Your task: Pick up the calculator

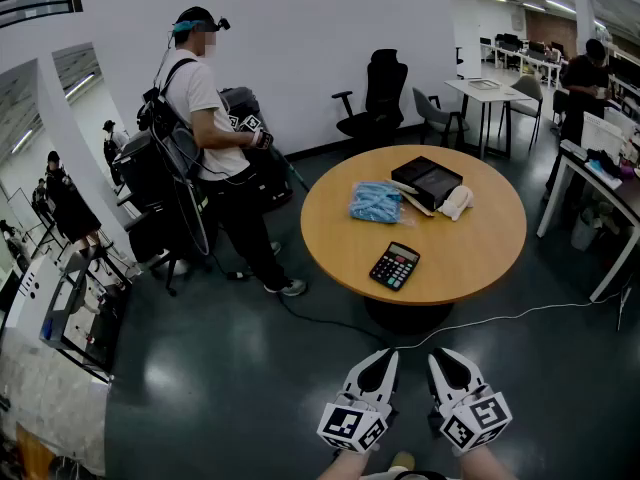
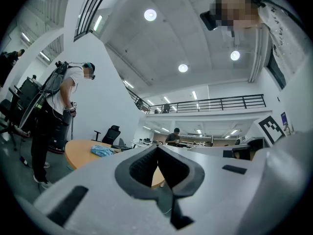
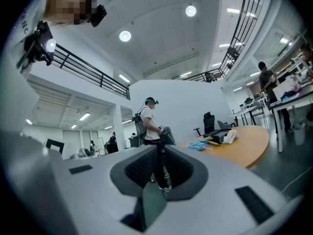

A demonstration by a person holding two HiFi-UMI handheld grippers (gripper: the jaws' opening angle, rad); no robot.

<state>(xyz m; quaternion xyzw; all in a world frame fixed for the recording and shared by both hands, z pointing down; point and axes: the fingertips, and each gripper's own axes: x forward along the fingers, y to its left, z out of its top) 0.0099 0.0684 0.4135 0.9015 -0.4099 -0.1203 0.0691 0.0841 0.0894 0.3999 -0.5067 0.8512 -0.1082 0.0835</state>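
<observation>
Must reach far to calculator at counter near edge, lengthwise near-far, closer to left claw than right claw, both pressed together, empty.

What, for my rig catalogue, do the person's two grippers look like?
Both match: the left gripper and right gripper have white, tapering jaws lined with dark ribbed pads, and each carries a white cube printed with black square markers.

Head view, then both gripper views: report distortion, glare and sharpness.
Head view: fisheye bends the walls; even light, calculator sharp on the round table. Left gripper view: ceiling lamps glare, strong barrel distortion. Right gripper view: same distortion, black corners.
</observation>
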